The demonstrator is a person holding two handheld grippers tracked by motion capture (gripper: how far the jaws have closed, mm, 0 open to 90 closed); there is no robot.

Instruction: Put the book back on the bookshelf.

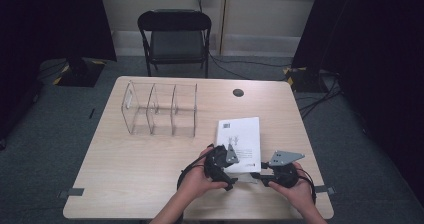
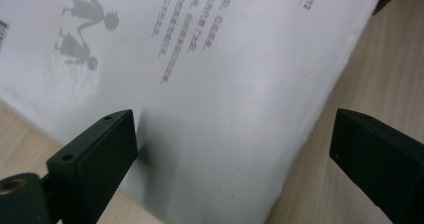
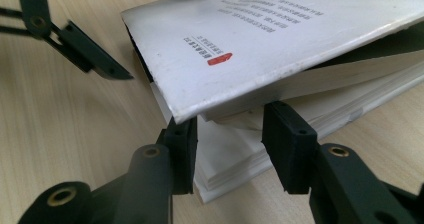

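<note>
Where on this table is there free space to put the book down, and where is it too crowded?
Free: the wide bare wood on the table between the clear divider rack and the near edge, left of the left gripper. Also the strip between the rack and the white book. Crowded: the near right, where the right gripper grips the book's corner.

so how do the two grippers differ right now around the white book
The left gripper hovers above the white book with its jaws spread wide and nothing between them; the right gripper comes in level at the book's corner, its jaws narrower and clamped on the pages under the lifted cover. Both are black, hand-held, and at the book's near end.
</note>
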